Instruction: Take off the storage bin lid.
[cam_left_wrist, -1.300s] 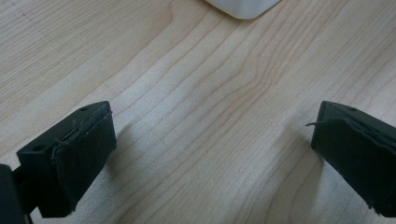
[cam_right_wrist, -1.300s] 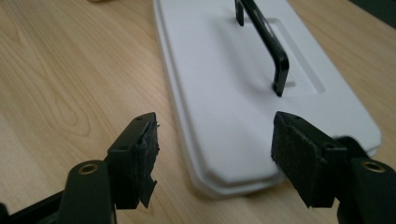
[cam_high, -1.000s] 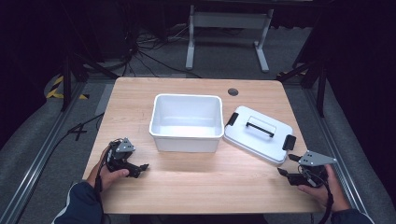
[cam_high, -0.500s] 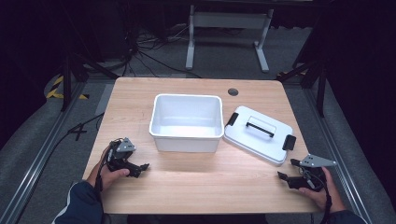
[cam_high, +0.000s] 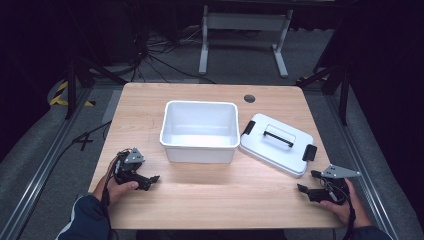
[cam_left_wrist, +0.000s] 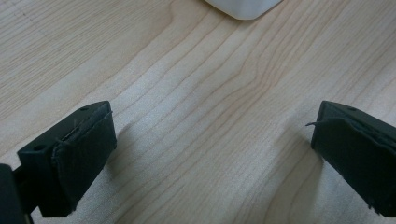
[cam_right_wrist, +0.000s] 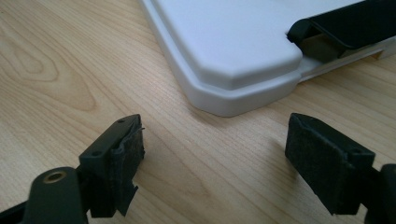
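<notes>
A white open bin (cam_high: 200, 142) stands mid-table with nothing in it. Its white lid (cam_high: 277, 145), with a black handle and black end latches, lies flat just to the bin's right. My left gripper (cam_high: 150, 180) rests on the wood at the near left, jaws wide open with bare table between them (cam_left_wrist: 210, 154); the bin's corner (cam_left_wrist: 243, 7) is ahead. My right gripper (cam_high: 306, 181) sits at the near right, open, its jaws having just been opening, with nothing between them (cam_right_wrist: 212, 158). The lid's near corner (cam_right_wrist: 233, 56) and a latch (cam_right_wrist: 345, 28) lie just beyond its tips.
The wooden table (cam_high: 210, 200) has a round cable hole (cam_high: 249, 98) at the back. Bare wood stretches between the two grippers along the near edge. A metal stand (cam_high: 245, 30) and cables lie on the dark floor behind the table.
My right gripper has drifted slightly toward the table's near edge, away from the lid. The left gripper, bin and lid have not moved.
</notes>
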